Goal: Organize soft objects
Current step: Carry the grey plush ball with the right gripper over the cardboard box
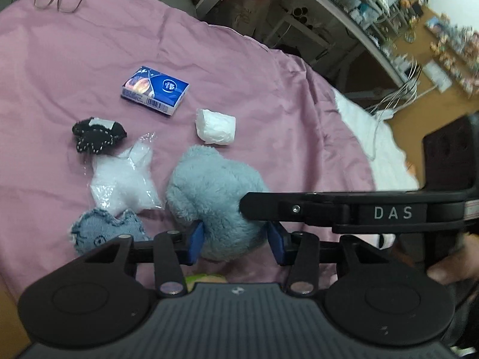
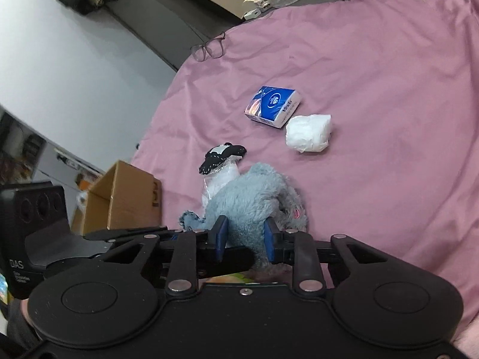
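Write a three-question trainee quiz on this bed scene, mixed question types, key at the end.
1. True or false: both the left gripper and the right gripper have their blue pads against the blue plush toy.
2. Multiple choice: what lies nearest the blue tissue pack? A) the white wrapped bundle B) the glasses C) the cardboard box
3. Fill in: the denim piece lies on the ____ bedsheet.

Key: 1 true; 2 A; 3 pink
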The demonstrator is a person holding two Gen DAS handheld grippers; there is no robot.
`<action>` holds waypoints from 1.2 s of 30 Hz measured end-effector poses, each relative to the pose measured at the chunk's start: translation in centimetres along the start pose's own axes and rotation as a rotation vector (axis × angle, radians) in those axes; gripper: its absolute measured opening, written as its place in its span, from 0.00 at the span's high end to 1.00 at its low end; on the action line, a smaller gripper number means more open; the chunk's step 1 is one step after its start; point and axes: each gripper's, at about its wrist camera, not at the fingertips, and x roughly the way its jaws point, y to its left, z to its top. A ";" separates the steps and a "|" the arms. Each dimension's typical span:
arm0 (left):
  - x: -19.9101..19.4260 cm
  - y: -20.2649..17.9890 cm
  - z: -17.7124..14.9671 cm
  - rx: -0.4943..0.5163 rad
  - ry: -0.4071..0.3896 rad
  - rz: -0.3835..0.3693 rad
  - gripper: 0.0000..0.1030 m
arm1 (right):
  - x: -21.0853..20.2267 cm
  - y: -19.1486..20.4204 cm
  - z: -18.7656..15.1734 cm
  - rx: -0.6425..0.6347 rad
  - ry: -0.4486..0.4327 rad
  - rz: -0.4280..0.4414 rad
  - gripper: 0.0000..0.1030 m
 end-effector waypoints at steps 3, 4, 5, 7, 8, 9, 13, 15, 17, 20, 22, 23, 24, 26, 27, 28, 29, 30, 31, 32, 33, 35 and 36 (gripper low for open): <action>-0.4 -0.1 -0.1 -0.001 -0.014 0.003 0.61 | -0.3 0.5 0.0 -0.003 -0.010 -0.007 0.76; -0.7 0.1 -0.1 -0.010 -0.020 -0.001 0.63 | -0.4 0.7 0.1 -0.006 -0.014 -0.008 0.76; -1.1 0.1 -0.1 -0.015 -0.028 -0.002 0.65 | -0.6 1.1 0.1 -0.011 -0.018 -0.010 0.76; -1.9 0.0 -0.2 -0.007 -0.049 0.005 0.66 | -1.0 2.0 0.1 -0.030 -0.033 -0.017 0.76; -2.3 -0.2 -0.3 0.000 -0.061 0.012 0.66 | -1.2 2.5 0.1 -0.041 -0.041 -0.022 0.76; -2.7 -0.4 -0.3 0.008 -0.071 0.020 0.66 | -1.4 2.9 0.1 -0.050 -0.049 -0.027 0.76; -4.5 -0.9 -0.4 0.026 -0.110 0.042 0.67 | -2.5 4.7 -0.1 -0.074 -0.083 -0.041 0.76; -5.3 -1.1 -0.6 0.032 -0.125 0.046 0.67 | -3.0 5.7 -0.2 -0.091 -0.099 -0.045 0.76; -6.3 -1.4 -0.7 0.041 -0.143 0.054 0.67 | -3.3 6.7 -0.4 -0.109 -0.112 -0.048 0.76; -7.8 -1.6 -1.1 0.047 -0.167 0.069 0.67 | -3.7 8.3 -0.6 -0.150 -0.129 -0.050 0.76; -8.9 -1.6 -1.3 0.046 -0.184 0.080 0.67 | -3.8 9.3 -0.7 -0.164 -0.134 -0.044 0.76; -9.4 -1.5 -1.5 0.045 -0.193 0.086 0.67 | -3.9 9.9 -0.8 -0.175 -0.137 -0.040 0.76; -9.9 -1.5 -1.6 0.045 -0.200 0.091 0.67 | -3.9 10.5 -0.9 -0.184 -0.140 -0.037 0.76; -11.2 -1.4 -1.9 0.047 -0.221 0.105 0.67 | -3.9 11.7 -1.0 -0.207 -0.146 -0.027 0.76; -11.8 -1.2 -2.2 0.047 -0.230 0.111 0.67 | -3.8 12.2 -1.1 -0.216 -0.148 -0.022 0.76; -12.5 -1.0 -2.4 0.046 -0.240 0.117 0.67 | -3.7 12.9 -1.1 -0.225 -0.149 -0.016 0.76; -13.0 -0.8 -2.6 0.046 -0.248 0.122 0.67 | -3.6 13.5 -1.2 -0.235 -0.151 -0.011 0.76; -13.5 -0.7 -2.8 0.046 -0.257 0.130 0.67 | -3.5 14.1 -1.4 -0.245 -0.153 -0.005 0.76; -14.2 -0.3 -3.0 0.044 -0.267 0.139 0.67 | -3.3 14.7 -1.5 -0.253 -0.155 0.001 0.76; -14.7 -0.1 -3.2 0.040 -0.274 0.146 0.67 | -3.1 15.2 -1.6 -0.257 -0.156 0.007 0.76; -15.2 0.2 -3.5 0.034 -0.280 0.152 0.67 | -2.8 15.8 -1.8 -0.261 -0.156 0.012 0.76; -16.2 0.8 -3.9 0.024 -0.292 0.169 0.67 | -2.2 16.9 -2.0 -0.273 -0.155 0.026 0.76; -16.7 1.1 -4.1 0.020 -0.299 0.180 0.67 | -2.0 17.5 -2.1 -0.280 -0.154 0.033 0.76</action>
